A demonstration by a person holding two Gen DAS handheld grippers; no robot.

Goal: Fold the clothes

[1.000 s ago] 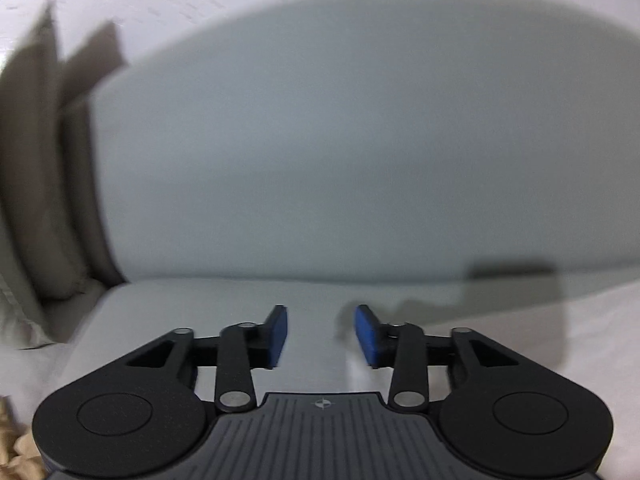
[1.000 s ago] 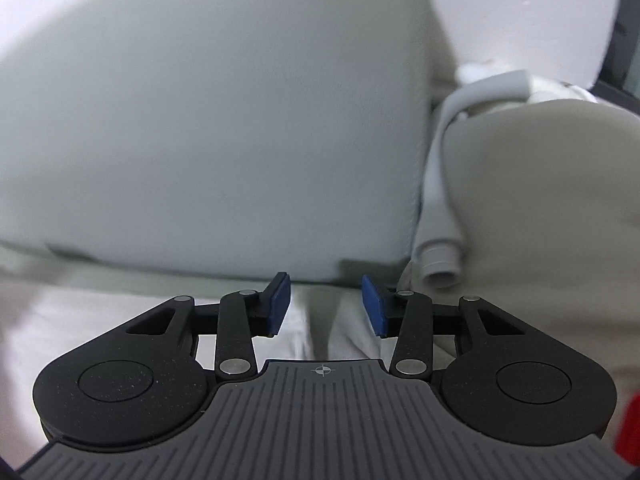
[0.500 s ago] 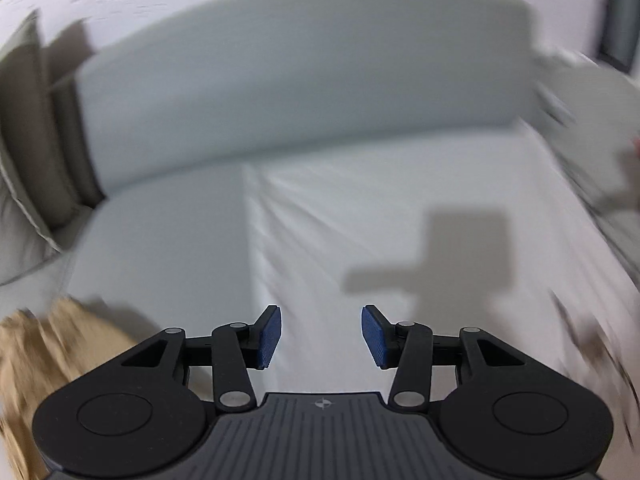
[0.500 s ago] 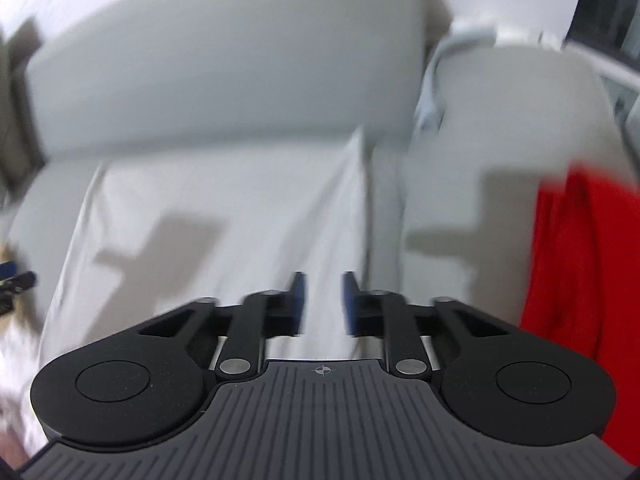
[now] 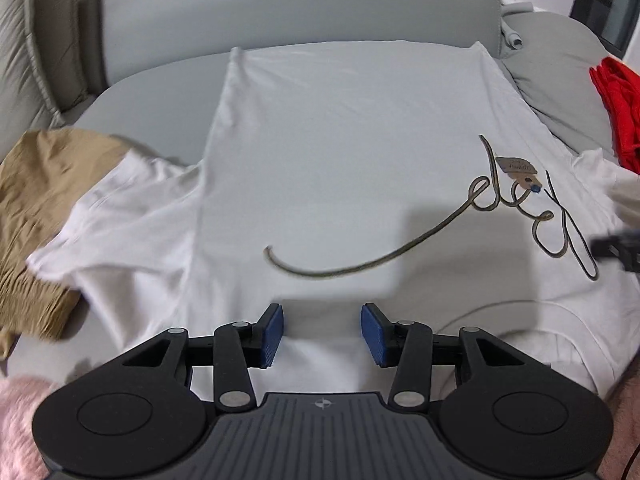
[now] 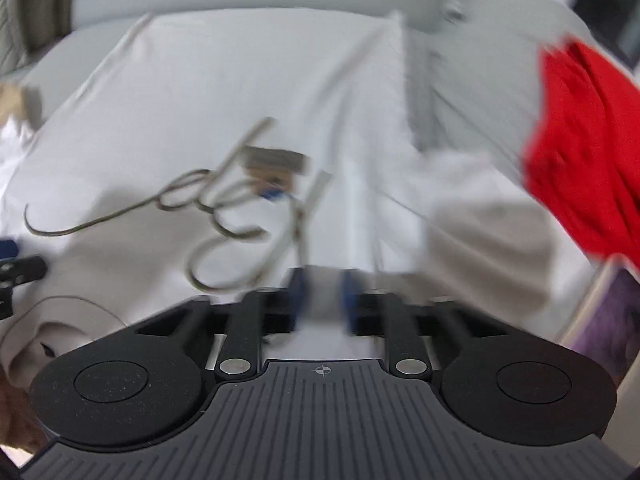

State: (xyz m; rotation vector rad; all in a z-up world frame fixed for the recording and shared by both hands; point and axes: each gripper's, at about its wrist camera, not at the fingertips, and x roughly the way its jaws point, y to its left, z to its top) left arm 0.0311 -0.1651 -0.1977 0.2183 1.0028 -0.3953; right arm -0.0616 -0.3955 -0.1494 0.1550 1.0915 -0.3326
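Observation:
A white T-shirt (image 5: 340, 152) with a grey-brown script print and a small brown tag (image 5: 516, 166) lies spread flat on a grey sofa seat, collar toward me. My left gripper (image 5: 322, 332) is open and empty above the shirt near the collar. The right wrist view is blurred; it shows the same shirt (image 6: 224, 92) and my right gripper (image 6: 322, 300) with its blue pads close together, a narrow gap between them, above the shirt's right shoulder. Nothing is held in either.
A tan garment (image 5: 36, 208) lies at the left by the shirt's sleeve. A red garment (image 5: 618, 108) rests on the grey cushion (image 5: 560, 64) at the right. Pink fluffy fabric (image 5: 20, 420) is at bottom left. The sofa back (image 5: 300, 4) stands behind.
Both grippers have pulled back and tilted down from the sofa back, so the whole shirt now shows. The right gripper's pads have closed in; the left stays open.

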